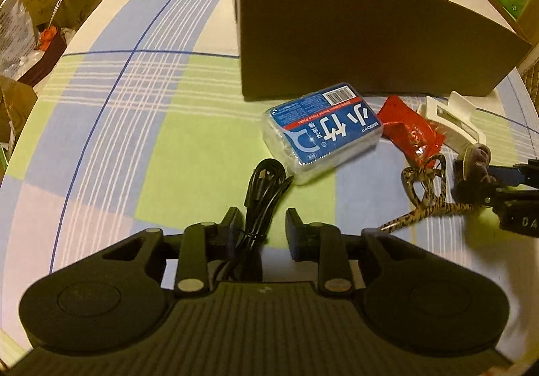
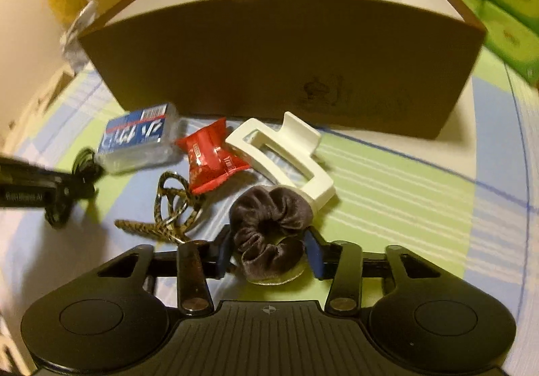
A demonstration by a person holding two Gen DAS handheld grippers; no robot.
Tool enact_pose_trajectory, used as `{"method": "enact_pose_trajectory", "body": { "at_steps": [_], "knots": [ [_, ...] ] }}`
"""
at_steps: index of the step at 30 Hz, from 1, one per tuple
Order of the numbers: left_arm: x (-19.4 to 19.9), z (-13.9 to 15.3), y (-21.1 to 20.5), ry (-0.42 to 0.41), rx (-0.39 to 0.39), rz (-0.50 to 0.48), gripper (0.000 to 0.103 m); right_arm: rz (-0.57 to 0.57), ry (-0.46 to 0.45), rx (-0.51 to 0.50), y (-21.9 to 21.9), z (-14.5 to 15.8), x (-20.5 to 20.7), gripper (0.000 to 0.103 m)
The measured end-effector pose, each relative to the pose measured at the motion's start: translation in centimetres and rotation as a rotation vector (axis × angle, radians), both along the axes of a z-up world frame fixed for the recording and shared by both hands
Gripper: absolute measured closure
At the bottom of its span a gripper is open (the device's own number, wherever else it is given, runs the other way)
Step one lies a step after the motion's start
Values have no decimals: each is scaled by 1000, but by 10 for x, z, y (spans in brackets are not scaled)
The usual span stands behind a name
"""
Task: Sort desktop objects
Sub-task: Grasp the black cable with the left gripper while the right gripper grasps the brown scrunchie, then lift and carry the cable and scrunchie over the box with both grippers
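Note:
A coiled black cable lies on the plaid cloth between the fingers of my left gripper, which stands open with a gap on the cable's right side. My right gripper is shut on a brown velvet scrunchie, also seen in the left wrist view as the scrunchie. Just behind it lie a white claw hair clip, a red snack packet, a leopard-print hair band and a blue floss-pick box.
A big brown cardboard box, open at the top with white inside walls, stands just behind the objects. Green tissue packs are stacked at the right. Cartons and bags crowd the floor beyond the table's left edge.

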State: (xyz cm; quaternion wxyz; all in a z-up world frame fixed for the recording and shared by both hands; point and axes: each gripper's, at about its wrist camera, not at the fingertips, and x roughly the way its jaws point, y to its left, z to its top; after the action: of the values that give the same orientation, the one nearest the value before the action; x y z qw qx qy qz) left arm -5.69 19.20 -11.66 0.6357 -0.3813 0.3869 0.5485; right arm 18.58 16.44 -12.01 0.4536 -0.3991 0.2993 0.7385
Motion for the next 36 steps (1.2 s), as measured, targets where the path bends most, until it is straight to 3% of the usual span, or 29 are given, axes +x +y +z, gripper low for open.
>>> {"method": "enact_pose_trajectory", "body": {
  "at_steps": [3,4,6,19,31,36],
  "knots": [
    [6,-2,0,34,12,-32,80,7,-1,-15,-2,0,0,79],
    [8,-1,-1,46,20,-44,87,9,0,-20,-3,1,2,81],
    [6,-2,-4,25,16,-46,91,8,2,-27,-7,1,5,82],
    [7,1,-20,3,-10,-48,91,-28,12,-60,-24,6,22,83],
    [6,30,-33,-55,46,-35,91,-37,34,-37,-31,23,31,83],
    [5,29,-36,-63,40,-40,91,-34,38,-32,-33,26,30,83]
  ]
}}
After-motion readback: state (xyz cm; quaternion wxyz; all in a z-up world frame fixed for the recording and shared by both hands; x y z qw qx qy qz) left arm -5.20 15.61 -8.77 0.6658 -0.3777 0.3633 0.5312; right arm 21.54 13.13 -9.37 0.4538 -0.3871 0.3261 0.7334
